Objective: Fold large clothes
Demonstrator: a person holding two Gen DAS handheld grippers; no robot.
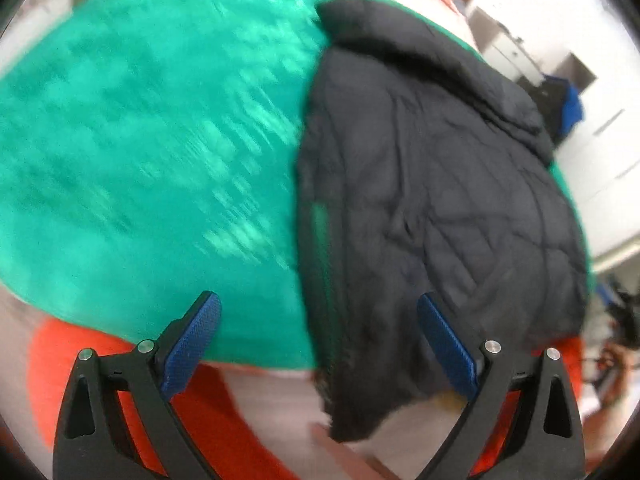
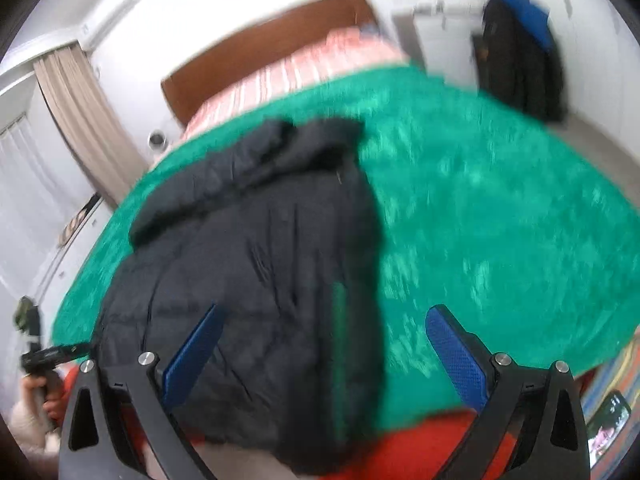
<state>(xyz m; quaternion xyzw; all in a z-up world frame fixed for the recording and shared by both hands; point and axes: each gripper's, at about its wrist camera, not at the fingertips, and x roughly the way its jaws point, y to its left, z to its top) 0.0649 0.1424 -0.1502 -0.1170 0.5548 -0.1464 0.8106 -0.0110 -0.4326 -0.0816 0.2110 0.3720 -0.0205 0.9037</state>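
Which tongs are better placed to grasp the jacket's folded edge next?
Probably the right tongs: they stand open directly over the dark puffer jacket's folded edge. The left tongs, also open, straddle mostly green blanket.

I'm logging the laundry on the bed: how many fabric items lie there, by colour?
Dark navy jacket: 1
Green blanket: 1
Striped pink bedding: 1
Orange cloth: 1
Total: 4

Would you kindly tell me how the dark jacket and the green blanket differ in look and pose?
The dark jacket is navy-black, quilted and creased; the green blanket is bright and fuzzy. The jacket lies folded in a narrow bundle, its hem hanging over the bed's edge; the blanket is spread flat beneath it, covering far more area. Both rest on the bed, untouched by either gripper.
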